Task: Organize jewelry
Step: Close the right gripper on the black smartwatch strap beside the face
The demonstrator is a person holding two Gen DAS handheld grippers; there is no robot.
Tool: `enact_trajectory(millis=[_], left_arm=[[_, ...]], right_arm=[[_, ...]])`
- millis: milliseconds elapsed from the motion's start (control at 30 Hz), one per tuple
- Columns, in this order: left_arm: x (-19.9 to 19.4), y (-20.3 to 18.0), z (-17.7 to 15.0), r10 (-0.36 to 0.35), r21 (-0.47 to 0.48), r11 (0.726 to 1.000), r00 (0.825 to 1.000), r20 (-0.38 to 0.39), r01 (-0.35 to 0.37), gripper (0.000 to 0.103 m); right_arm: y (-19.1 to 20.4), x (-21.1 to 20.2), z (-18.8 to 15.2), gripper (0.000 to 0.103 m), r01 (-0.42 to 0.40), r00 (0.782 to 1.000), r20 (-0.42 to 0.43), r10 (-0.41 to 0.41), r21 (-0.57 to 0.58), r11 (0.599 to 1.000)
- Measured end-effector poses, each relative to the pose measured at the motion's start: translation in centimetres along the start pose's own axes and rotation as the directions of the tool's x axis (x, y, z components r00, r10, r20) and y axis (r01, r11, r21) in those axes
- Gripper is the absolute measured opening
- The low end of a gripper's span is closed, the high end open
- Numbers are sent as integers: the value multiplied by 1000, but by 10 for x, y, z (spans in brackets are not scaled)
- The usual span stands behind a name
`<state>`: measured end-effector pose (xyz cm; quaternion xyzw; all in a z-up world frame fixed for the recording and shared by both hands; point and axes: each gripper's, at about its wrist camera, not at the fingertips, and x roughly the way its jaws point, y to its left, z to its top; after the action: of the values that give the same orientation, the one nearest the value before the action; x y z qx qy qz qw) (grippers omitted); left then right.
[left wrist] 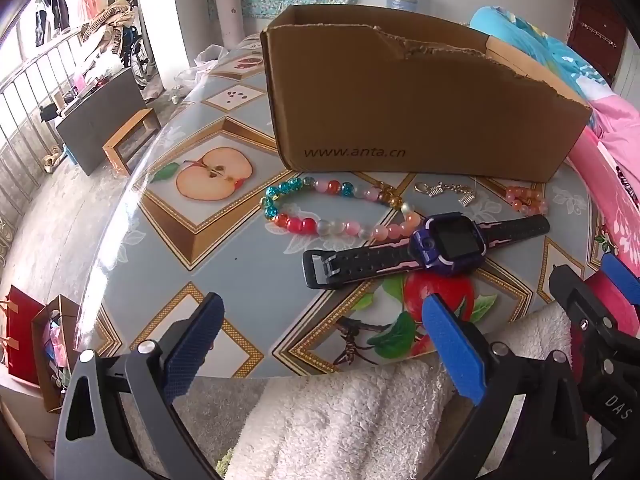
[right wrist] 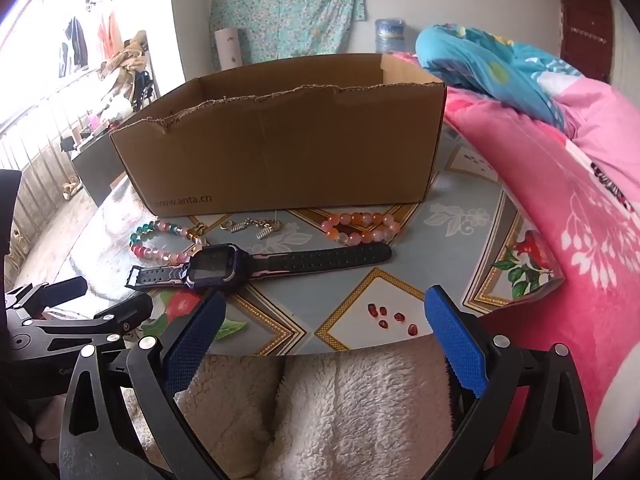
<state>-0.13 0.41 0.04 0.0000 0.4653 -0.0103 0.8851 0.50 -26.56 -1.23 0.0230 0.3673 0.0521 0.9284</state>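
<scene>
An open brown cardboard box point(left wrist: 416, 108) point(right wrist: 280, 148) stands on a round table with a fruit-print cover point(left wrist: 248, 276) point(right wrist: 452, 272). Just in front of it lie a long multicoloured bead string point(left wrist: 320, 210) point(right wrist: 160, 240), a small silver chain point(left wrist: 446, 192) point(right wrist: 254, 226) and a pink-orange bead bracelet point(left wrist: 526, 200) point(right wrist: 360, 226). Nearer me lies a purple and black smartwatch point(left wrist: 432, 246) point(right wrist: 256, 266). My left gripper point(left wrist: 320, 312) is open, hanging over the table's near edge, short of the watch. Farther right, my right gripper point(right wrist: 326, 312) is also open with nothing between its fingers.
A pink flowered quilt point(right wrist: 560, 216) point(left wrist: 616, 184) presses against the table's right side. White fleece fabric point(left wrist: 352, 420) point(right wrist: 332, 408) lies below the near edge. To the left the floor drops away, with a low grey cabinet point(left wrist: 100, 120), a wooden stool point(left wrist: 130, 140) and paper bags point(left wrist: 36, 340).
</scene>
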Motion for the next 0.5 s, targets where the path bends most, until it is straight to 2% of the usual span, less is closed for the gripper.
enact_trajectory(millis=[100, 167, 233, 300, 333, 400, 500], left_arm=[[-5, 15, -1, -69, -7, 998, 995, 70, 70, 97], [-28, 41, -22, -101, 2, 995, 987, 123, 102, 97], [-25, 47, -12, -129, 18, 992, 984, 122, 127, 96], [-19, 40, 4, -179, 21, 984, 976, 125, 178, 86], [-14, 45, 7, -196, 19, 981, 977, 81, 195, 83], [-7, 46, 8, -264, -15, 964, 963, 61, 265, 72], [9, 46, 9, -360, -73, 931, 933, -3, 359, 64]], right_arm=[[3, -4, 4, 95, -25, 999, 36, 25, -8, 1000], [5, -5, 6, 95, -51, 997, 54, 52, -11, 999], [8, -5, 11, 93, -78, 995, 68, 79, -17, 997], [12, -2, 16, 87, -115, 991, 72, 117, -29, 993], [15, 1, 18, 84, -132, 989, 70, 134, -36, 991], [21, 9, 23, 74, -167, 984, 56, 170, -48, 985], [29, 24, 27, 63, -217, 976, 22, 218, -56, 975]])
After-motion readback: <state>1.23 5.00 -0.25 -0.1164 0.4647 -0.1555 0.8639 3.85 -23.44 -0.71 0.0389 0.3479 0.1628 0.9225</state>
